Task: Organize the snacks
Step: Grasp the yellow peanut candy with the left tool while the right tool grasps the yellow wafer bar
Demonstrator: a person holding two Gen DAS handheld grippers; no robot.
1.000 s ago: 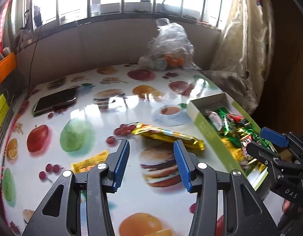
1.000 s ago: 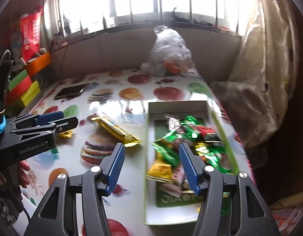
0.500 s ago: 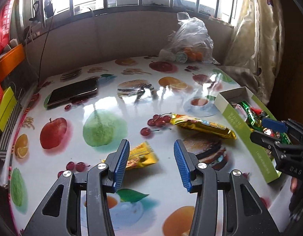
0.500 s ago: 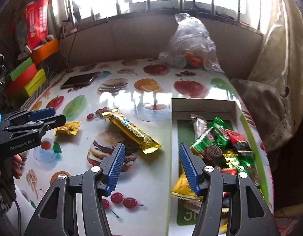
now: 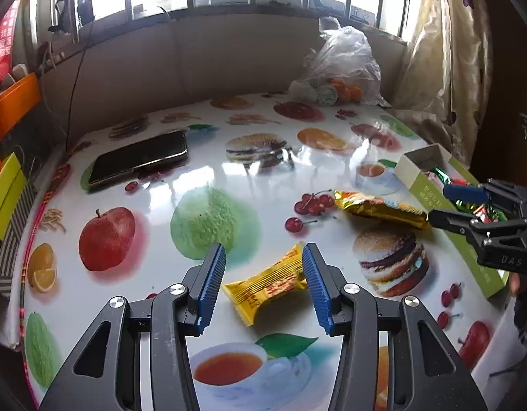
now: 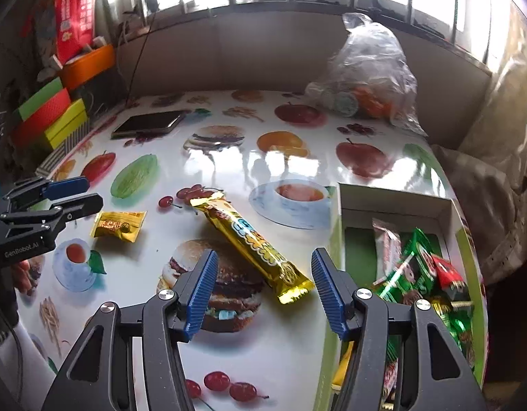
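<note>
Left gripper (image 5: 263, 282): released, jaws apart; blue pads stand either side of the small packet, no pad pressing it that I can see.
Small packet (image 5: 268, 284): yellow, flat on the table, lying slantwise between the left pads; in the right view (image 6: 118, 225) it sits just right of the left gripper's tips.
Right gripper (image 6: 263, 289): released, jaws apart; near end of the bar lies between the pads, untouched.
Bar (image 6: 251, 245): long gold wrapper, flat on the table, running from far left to near right, just left of the box.
Box (image 6: 393, 202): green and white, open, at the right edge of the table; holds a heap of green, red and gold snacks (image 6: 424, 274).
Table (image 5: 208, 178): glossy, printed with fruit and burgers.
Phone (image 5: 138, 159): dark, far left, well apart from the snacks.
Bag (image 6: 369, 72): clear plastic, far right, by the wall.
</note>
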